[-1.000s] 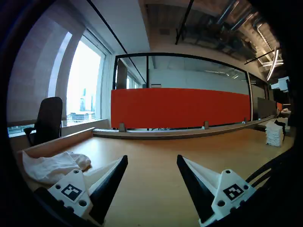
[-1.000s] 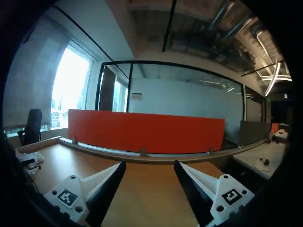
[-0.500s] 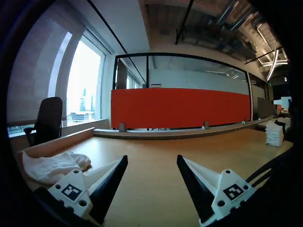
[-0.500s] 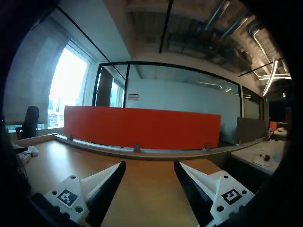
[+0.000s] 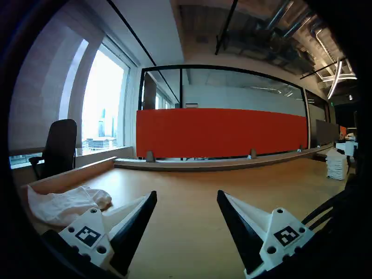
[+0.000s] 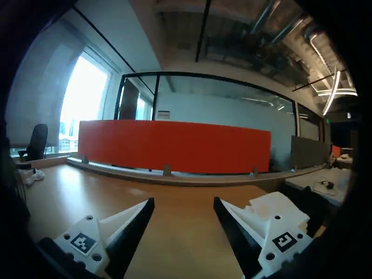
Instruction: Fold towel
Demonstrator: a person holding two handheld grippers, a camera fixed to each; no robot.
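Observation:
A crumpled white towel (image 5: 65,204) lies on the wooden table (image 5: 195,183) at the left, just beyond my left gripper's left finger. My left gripper (image 5: 186,209) is open above the table with nothing between its fingers. A stack of folded white towels (image 5: 337,165) stands at the table's far right. In the right gripper view, my right gripper (image 6: 183,214) is open and holds nothing. The stack of folded towels (image 6: 276,204) shows just behind its right finger. The crumpled towel (image 6: 31,176) is small at the far left.
An orange partition (image 5: 223,132) runs along the table's far edge. A black office chair (image 5: 58,146) stands by the window at the left. Another desk (image 6: 325,183) with small items lies to the right of the table.
The right gripper view has dipped and shifted, and the folded stack has come into sight behind its right finger. The left gripper has stayed still.

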